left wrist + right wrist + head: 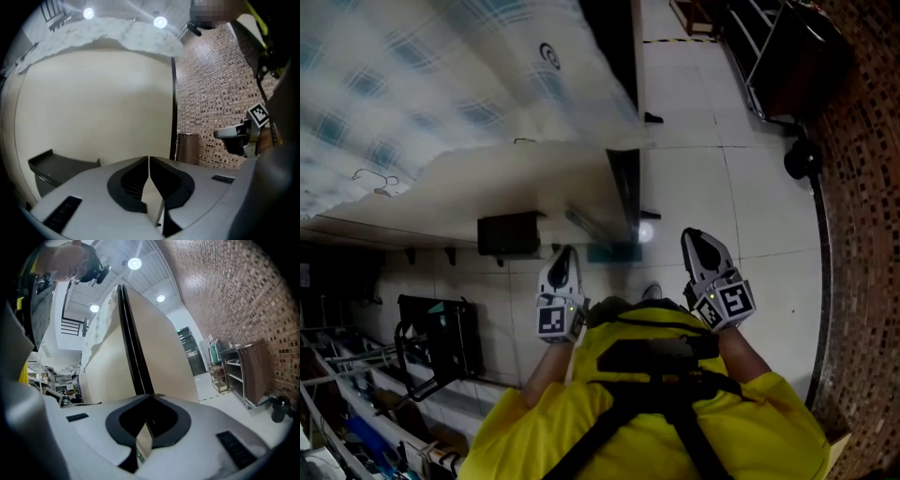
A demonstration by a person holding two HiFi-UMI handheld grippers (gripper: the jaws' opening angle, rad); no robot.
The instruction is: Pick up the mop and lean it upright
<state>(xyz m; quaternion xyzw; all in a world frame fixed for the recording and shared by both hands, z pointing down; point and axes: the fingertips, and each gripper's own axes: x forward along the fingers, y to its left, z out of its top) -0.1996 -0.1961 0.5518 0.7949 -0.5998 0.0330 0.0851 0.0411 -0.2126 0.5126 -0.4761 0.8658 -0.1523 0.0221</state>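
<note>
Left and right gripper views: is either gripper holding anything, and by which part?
Nothing is held. The left gripper and the right gripper both have their fingers shut together, empty.

Utility storeroom, brick wall [243,310], tiled floor [698,178], metal shelving racks [236,373]

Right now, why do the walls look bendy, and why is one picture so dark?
Head view: dim, with a white glare spot and a blurry shape beside it. Left gripper view: the wide lens bows the cream wall; ceiling lights flare. Right gripper view: the brick wall curves too.
</note>
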